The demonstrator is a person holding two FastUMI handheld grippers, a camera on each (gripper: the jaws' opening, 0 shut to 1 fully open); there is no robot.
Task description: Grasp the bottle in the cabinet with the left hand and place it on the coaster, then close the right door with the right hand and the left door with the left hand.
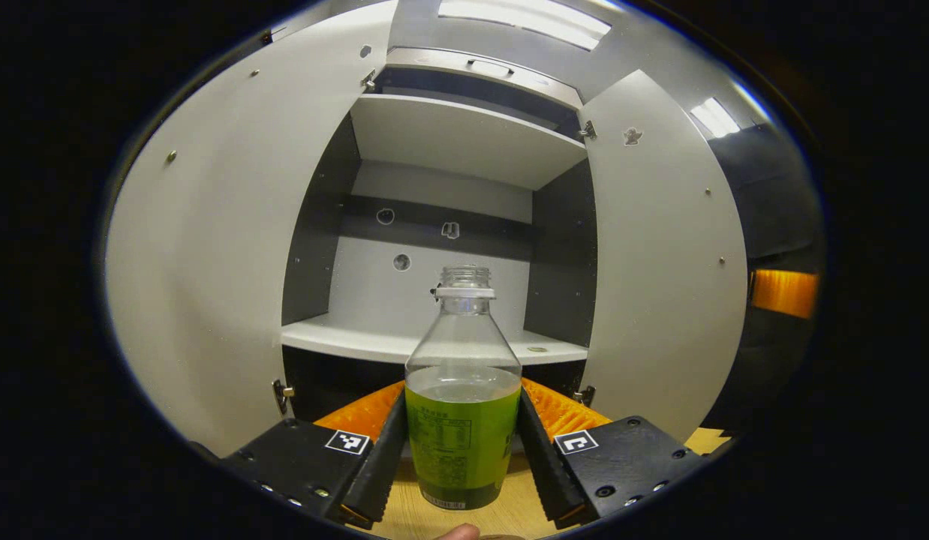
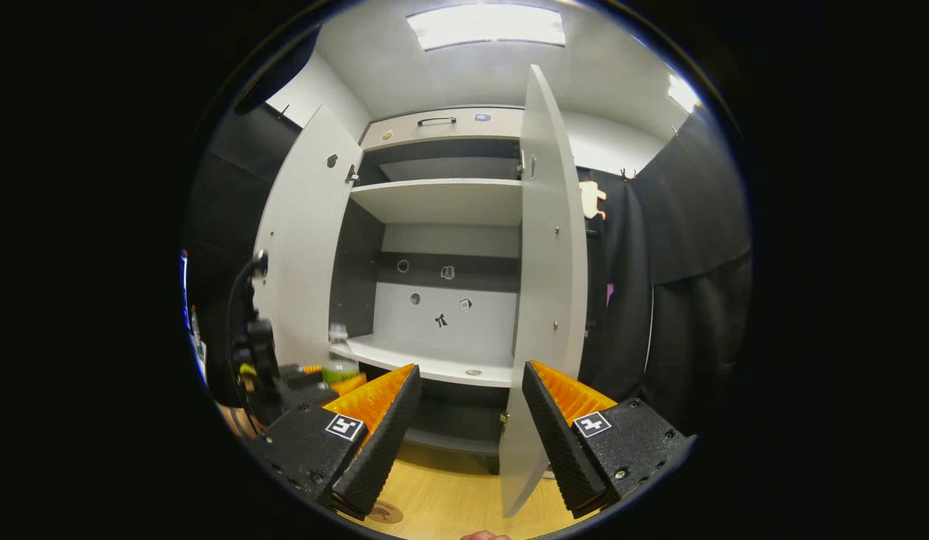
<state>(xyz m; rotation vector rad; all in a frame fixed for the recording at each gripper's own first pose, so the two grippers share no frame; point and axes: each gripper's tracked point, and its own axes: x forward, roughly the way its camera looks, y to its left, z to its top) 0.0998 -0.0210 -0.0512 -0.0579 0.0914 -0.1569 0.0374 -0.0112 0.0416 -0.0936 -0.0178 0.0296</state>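
Clamped in my left claw is the bottle: both fingers press its sides at the label, and it stands upright between them, capless, with green liquid filling the lower part. It is out of the cabinet, held in front of the lower shelf and above the wooden desk. Going left to right in the left gripper view, the left door swings wide open, then come the dark side panels and pale back wall of the cabinet with an upper shelf above, and then the right door, also open.

In the right gripper view I see my left claw farther off at the left edge, with the bottle in it, just in front of the left door. My right claw hangs open, its fingers well apart with nothing between them. Behind it the lower shelf stands bare apart from a small round mark. The right door stands nearly edge-on to me, its lower edge showing in the gap beside my right finger. At the bottom, on the desk, the round coaster lies just below my left finger.
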